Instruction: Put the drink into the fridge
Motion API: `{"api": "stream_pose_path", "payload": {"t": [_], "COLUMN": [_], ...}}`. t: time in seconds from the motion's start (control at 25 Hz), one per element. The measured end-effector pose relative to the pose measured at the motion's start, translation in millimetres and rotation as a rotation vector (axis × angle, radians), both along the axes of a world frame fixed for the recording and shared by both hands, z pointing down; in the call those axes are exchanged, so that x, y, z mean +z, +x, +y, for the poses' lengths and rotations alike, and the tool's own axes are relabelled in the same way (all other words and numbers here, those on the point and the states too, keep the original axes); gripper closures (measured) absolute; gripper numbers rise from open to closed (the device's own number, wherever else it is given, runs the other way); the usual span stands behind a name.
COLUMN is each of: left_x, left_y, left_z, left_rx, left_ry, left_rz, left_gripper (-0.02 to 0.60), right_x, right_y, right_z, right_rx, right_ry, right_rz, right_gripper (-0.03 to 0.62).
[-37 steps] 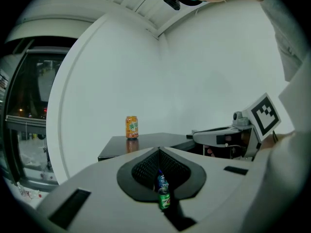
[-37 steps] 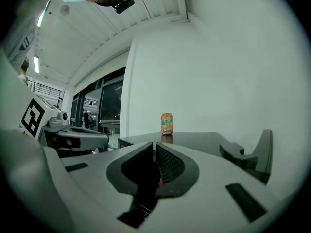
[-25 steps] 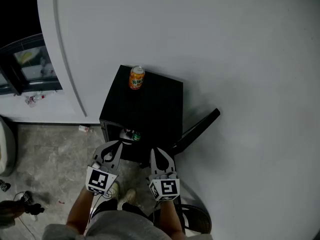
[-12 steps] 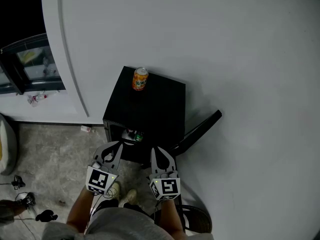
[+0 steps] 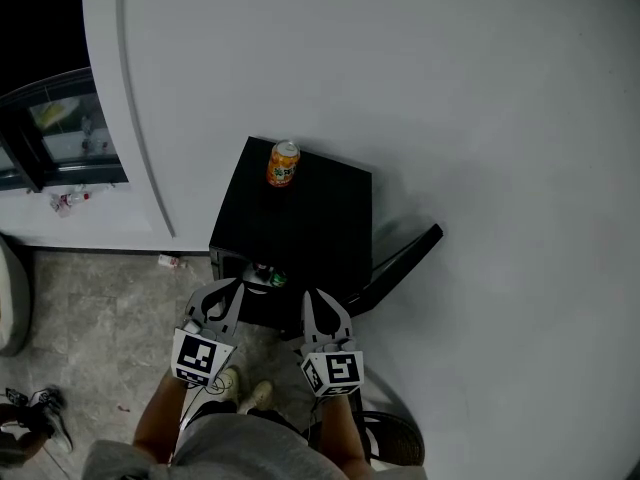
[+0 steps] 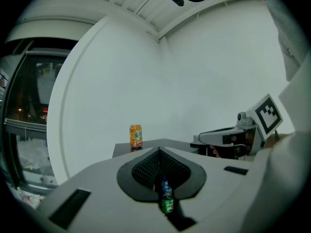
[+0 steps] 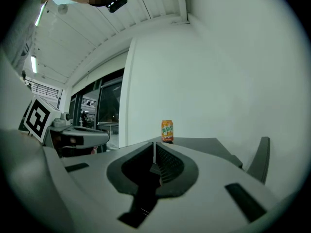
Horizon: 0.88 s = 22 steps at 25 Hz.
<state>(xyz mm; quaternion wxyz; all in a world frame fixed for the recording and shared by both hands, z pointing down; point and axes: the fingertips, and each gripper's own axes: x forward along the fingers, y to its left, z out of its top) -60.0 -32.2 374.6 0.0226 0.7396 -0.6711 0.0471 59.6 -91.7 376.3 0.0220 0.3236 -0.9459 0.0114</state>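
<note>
An orange drink can (image 5: 283, 163) stands upright on top of a small black fridge (image 5: 300, 223), near its back left corner. The fridge door (image 5: 402, 258) hangs open to the right, and bottles (image 5: 268, 275) show inside. My left gripper (image 5: 232, 290) and right gripper (image 5: 312, 300) are side by side in front of the fridge opening, both shut and empty. The can (image 6: 136, 136) is far ahead in the left gripper view, with a green bottle (image 6: 167, 204) showing just past the left gripper (image 6: 159, 152). In the right gripper view the can (image 7: 167, 130) stands beyond the right gripper (image 7: 154, 147).
A white wall (image 5: 450, 88) runs behind and to the right of the fridge. A glass-fronted cabinet (image 5: 55, 128) stands at the far left. Small litter (image 5: 170, 261) lies on the stone floor (image 5: 100, 318). A dark round base (image 5: 390, 438) sits by my feet.
My right gripper has edged a little towards the fridge. The left gripper has kept still. Shoes at the lower left of the floor have shifted.
</note>
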Motion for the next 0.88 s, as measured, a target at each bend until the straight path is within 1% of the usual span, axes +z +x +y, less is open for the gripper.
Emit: {"api": "stream_pose_path", "payload": {"t": [0.28,0.48,0.68,0.88], "left_x": [-4,-17,-30,-37], "left_y": [-26,-41,-54,-70], "left_z": [-13,-27,-52,-81], "left_rx": [0.003,-0.012,-0.057,-0.117], "left_ry": [-0.004,0.028,0.056,0.062], "left_rz": [-0.001,-0.009,-0.029,-0.024], "left_gripper": [0.577,0.577,0.577,0.577], "right_x": [-17,-32,-41,-44], "right_y": [-24,-42,-58,-82], "right_z": [-17,-34,-64,-98], "right_rx": [0.006,-0.019,-0.056,-0.129], "right_ry": [-0.002,0.024,0.018,0.019], "right_rz": [-0.027,-0.035,-0.050,-0.024], "right_gripper": [0.560,0.560,0.560,0.560]}}
